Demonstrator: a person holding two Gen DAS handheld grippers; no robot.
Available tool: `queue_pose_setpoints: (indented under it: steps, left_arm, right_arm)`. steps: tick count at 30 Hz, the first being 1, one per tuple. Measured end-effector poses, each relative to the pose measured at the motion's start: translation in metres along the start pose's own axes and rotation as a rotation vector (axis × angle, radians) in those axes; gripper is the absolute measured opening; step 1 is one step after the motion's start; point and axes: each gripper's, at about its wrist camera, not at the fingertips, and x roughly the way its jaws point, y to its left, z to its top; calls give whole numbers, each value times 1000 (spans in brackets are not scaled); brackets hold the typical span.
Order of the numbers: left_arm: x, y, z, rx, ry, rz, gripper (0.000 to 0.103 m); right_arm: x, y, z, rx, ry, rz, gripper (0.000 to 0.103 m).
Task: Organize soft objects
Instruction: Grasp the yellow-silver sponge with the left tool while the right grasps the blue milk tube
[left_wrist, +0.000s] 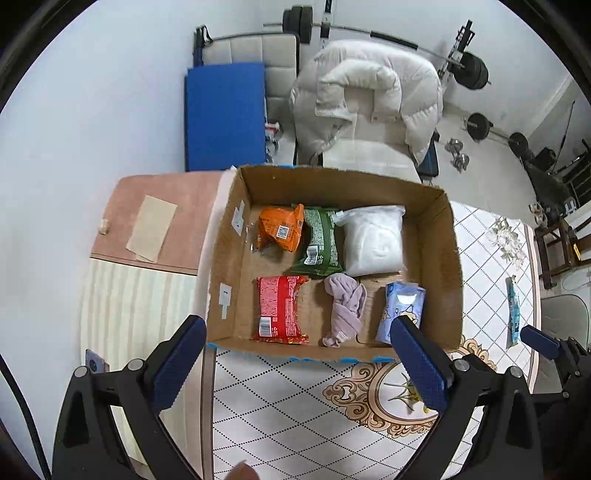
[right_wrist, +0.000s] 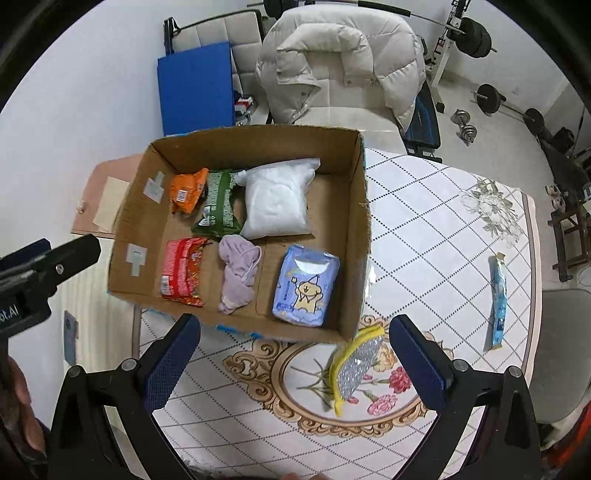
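An open cardboard box (left_wrist: 436, 258) (right_wrist: 354, 236) stands on the table. In it lie an orange packet (left_wrist: 280, 229), a green packet (left_wrist: 319, 242), a white bag (left_wrist: 375, 240), a red packet (left_wrist: 280, 308), a lilac cloth (left_wrist: 343, 308) and a blue tissue pack (left_wrist: 400, 310) (right_wrist: 306, 284). A silver pouch with yellow edging (right_wrist: 356, 365) lies on the table just outside the box's near right corner. My left gripper (left_wrist: 295, 362) is open and empty before the box. My right gripper (right_wrist: 295, 358) is open and empty, the pouch between its fingers' line.
A long blue packet (right_wrist: 496, 299) (left_wrist: 513, 314) lies on the patterned tablecloth (right_wrist: 424, 229) at the right. A pink side cabinet (left_wrist: 166, 218) stands left of the box. A chair with a white jacket (right_wrist: 340, 55), weights and a blue mat stand behind.
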Motion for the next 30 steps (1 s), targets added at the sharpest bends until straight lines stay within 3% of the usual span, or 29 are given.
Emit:
queue_pose_setpoints:
  steps: [11,23,26,30]
  left_arm:
    - [-43,-18,-27,42,-62,25,102]
    - [-70,-38,-39,4,-138,73,102]
    - [-51,-59,-46,16,-96,42,102]
    - [11,-109,-65,87,58,-25,102]
  right_arm:
    - [-60,-3,-36,-23,-88,28,103]
    - [-87,-31,-41,24,-144,131,103]
    - [-82,-67,-44,73,-133,118,103]
    - [-57,-138,-53,163,-62,52,103]
